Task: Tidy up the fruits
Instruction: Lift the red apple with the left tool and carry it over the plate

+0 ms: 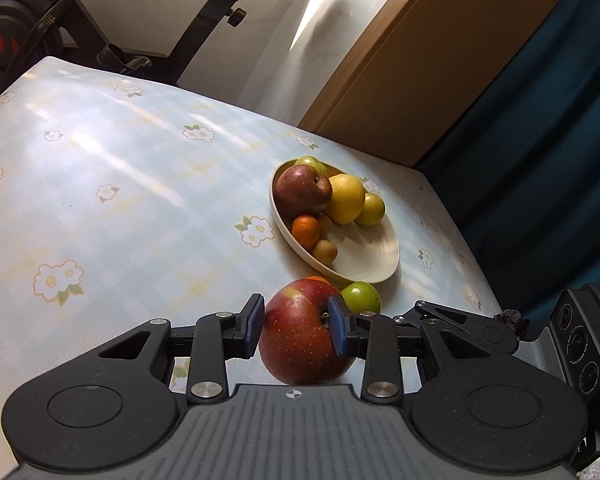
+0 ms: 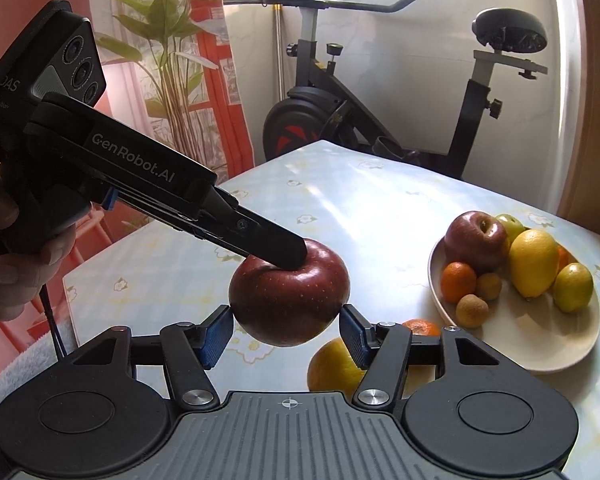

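Left gripper (image 1: 296,326): fingers clamped on a red apple (image 1: 306,334) with pale speckles, held above the desk (image 1: 120,184).
Right gripper (image 2: 286,330): fingers part-spread either side of that apple, not pressing.
Right view only: a hand (image 2: 4,256), "GenRobot.AI" on the left tool, an orange (image 2: 332,368) below.
Left view only: a green lime (image 1: 362,296).
Farther: bowl (image 2: 540,344) of fruit, exercise bike (image 2: 340,112).

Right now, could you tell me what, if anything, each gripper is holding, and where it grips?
The left gripper holds a red apple, pads pressing opposite sides near its stem. The right gripper holds nothing; its pads flank the apple.
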`<state>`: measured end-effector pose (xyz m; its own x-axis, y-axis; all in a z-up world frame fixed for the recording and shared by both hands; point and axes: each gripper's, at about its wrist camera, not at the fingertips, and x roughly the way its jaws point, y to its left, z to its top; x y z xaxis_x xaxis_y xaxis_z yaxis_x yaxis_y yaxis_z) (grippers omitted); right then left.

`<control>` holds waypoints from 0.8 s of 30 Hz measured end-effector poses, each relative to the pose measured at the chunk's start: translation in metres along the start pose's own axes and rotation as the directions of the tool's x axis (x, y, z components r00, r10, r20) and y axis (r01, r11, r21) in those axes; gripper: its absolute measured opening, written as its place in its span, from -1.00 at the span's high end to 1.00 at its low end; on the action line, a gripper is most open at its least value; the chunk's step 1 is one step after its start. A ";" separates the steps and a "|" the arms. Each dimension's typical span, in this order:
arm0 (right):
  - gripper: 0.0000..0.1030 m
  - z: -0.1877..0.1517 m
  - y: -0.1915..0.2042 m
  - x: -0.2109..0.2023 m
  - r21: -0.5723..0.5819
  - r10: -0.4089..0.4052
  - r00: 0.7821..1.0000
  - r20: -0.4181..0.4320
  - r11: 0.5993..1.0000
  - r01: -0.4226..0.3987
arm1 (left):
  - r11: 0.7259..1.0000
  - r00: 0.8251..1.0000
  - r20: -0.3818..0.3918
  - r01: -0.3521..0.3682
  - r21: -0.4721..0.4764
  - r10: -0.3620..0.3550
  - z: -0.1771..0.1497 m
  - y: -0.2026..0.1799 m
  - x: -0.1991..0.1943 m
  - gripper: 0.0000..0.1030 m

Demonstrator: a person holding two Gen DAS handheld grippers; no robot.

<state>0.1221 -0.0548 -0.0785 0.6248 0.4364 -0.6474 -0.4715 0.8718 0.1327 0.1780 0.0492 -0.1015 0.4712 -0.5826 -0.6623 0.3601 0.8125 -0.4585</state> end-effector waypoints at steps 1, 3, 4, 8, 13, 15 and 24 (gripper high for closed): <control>-0.06 0.002 -0.004 -0.003 0.004 -0.004 1.000 0.008 1.000 0.004 | 1.000 1.000 0.004 0.001 0.015 -0.001 0.005 -0.005 0.002 0.29; -0.06 0.006 -0.016 -0.009 0.007 -0.022 0.999 0.027 1.000 0.022 | 0.999 1.000 0.007 0.004 0.043 -0.004 0.014 -0.015 0.007 0.29; -0.06 0.008 -0.022 -0.012 0.010 -0.031 0.999 0.033 0.999 0.031 | 0.998 1.000 0.006 0.006 0.063 -0.006 0.020 -0.022 0.011 0.29; -0.06 0.012 -0.052 -0.024 0.025 -0.085 0.995 0.059 0.996 0.083 | 0.994 1.000 -0.006 0.024 0.109 -0.024 0.040 -0.043 0.034 0.29; -0.06 0.009 -0.094 -0.033 0.065 -0.137 0.989 0.061 0.989 0.133 | 0.988 0.998 -0.052 0.049 0.148 -0.042 0.061 -0.069 0.076 0.29; -0.06 0.005 -0.114 -0.035 0.088 -0.150 0.987 0.054 0.986 0.145 | 0.985 0.996 -0.072 0.057 0.162 -0.046 0.064 -0.076 0.091 0.29; -0.06 -0.014 -0.167 -0.022 0.132 -0.182 0.983 -0.013 0.974 0.182 | 0.983 0.986 -0.165 0.050 0.175 -0.021 0.072 -0.093 0.155 0.29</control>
<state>0.1777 -0.2130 -0.0970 0.6918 0.2673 -0.6708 -0.2632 0.9584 0.1105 0.2754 -0.1185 -0.1191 0.3247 -0.5877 -0.7411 0.5188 0.7658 -0.3801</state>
